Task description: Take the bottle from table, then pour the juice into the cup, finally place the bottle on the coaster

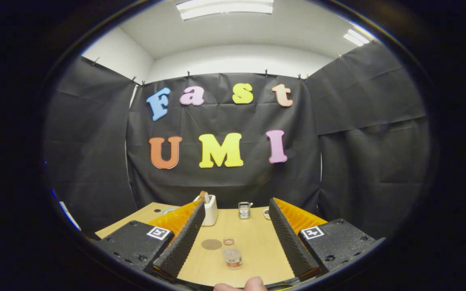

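Held level above the near edge of the desk [257, 258], jaws [237, 238] spread wide apart with nothing between the pads, aimed toward the far edge. On the left, just beyond the left finger [182, 238], stood a white toaster-like box [210, 210] near the far edge. Right of that finger lay a flat brown coaster [211, 244], round and bare. Just right of it, midway between the fingers and toward the near edge, stood the bottle [232, 253]: small, clear, upright, uncapped as far as could be told, with a band of colour low on its body. Judged light, thin-walled plastic, likely slick and easy to crush or tip; best taken at mid-body, squarely from the side, with gentle pressure. Farther back, near the far edge, stood a small metallic object [244, 210], with a pale round thing [266, 213] beside the right finger [293, 238], possibly the cup, too small to tell. A fingertip [253, 283] showed at the near edge.
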The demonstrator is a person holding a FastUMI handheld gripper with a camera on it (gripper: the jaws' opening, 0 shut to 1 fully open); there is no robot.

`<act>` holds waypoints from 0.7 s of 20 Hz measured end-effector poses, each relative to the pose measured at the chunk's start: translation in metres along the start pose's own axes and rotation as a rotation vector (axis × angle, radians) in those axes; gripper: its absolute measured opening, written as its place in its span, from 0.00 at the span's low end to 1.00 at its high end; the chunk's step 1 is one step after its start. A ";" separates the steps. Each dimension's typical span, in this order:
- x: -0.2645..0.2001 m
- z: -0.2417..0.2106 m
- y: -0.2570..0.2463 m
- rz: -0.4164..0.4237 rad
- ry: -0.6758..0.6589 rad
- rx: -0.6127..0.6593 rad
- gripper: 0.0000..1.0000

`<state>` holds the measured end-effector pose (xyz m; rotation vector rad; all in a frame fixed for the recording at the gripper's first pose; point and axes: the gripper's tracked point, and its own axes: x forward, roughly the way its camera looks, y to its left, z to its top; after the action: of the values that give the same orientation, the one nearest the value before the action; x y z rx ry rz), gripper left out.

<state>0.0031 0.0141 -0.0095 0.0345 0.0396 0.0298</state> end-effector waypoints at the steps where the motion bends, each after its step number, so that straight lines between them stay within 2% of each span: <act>1: 0.000 -0.001 0.001 0.002 0.002 -0.001 1.00; 9: 0.000 -0.011 0.004 0.023 0.016 -0.004 1.00; 14: 0.004 -0.039 0.002 0.033 0.061 -0.021 1.00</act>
<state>0.0058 0.0171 -0.0482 0.0134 0.0995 0.0643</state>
